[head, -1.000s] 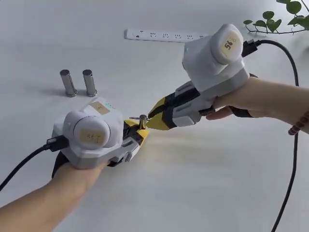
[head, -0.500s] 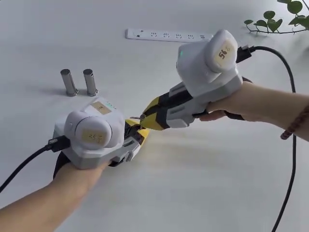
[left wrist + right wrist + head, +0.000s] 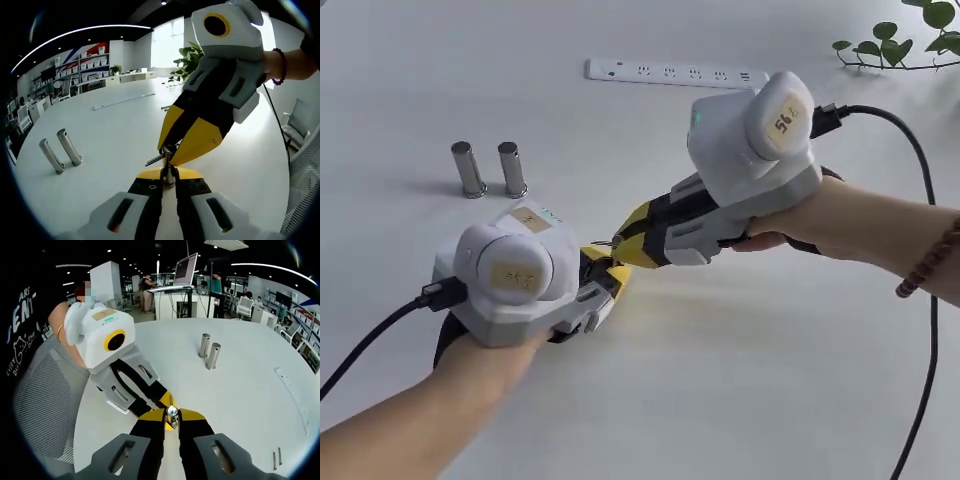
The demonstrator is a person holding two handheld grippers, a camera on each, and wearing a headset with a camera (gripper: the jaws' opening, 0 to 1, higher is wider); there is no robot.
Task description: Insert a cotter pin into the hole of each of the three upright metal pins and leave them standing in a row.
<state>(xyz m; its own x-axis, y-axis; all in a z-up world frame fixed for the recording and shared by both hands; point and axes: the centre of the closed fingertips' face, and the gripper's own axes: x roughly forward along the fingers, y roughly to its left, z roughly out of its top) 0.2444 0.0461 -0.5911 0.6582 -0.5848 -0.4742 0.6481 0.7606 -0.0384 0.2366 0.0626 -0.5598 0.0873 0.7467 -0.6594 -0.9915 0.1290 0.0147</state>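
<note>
My left gripper [image 3: 610,272] is shut on a short metal pin [image 3: 170,176], held upright between its yellow jaws. My right gripper [image 3: 620,244] comes in from the right, its yellow jaws shut on a thin cotter pin [image 3: 155,160] at the pin's top. The cotter pin's end sticks out on the far side of the metal pin. The two jaw tips meet above the white table [image 3: 740,380]. Two more metal pins [image 3: 468,170] [image 3: 512,170] stand upright side by side at the back left, apart from both grippers. The hole in the held pin is hidden.
A white power strip [image 3: 675,72] lies at the far edge of the table, and a plant sprig [image 3: 910,40] reaches in at the top right. A black cable [image 3: 925,260] trails from the right gripper, and another [image 3: 370,340] from the left.
My right gripper has pushed a little left toward the left jaws and tipped its body upward. Its jaws now cover the held pin's top. The left gripper has stayed put.
</note>
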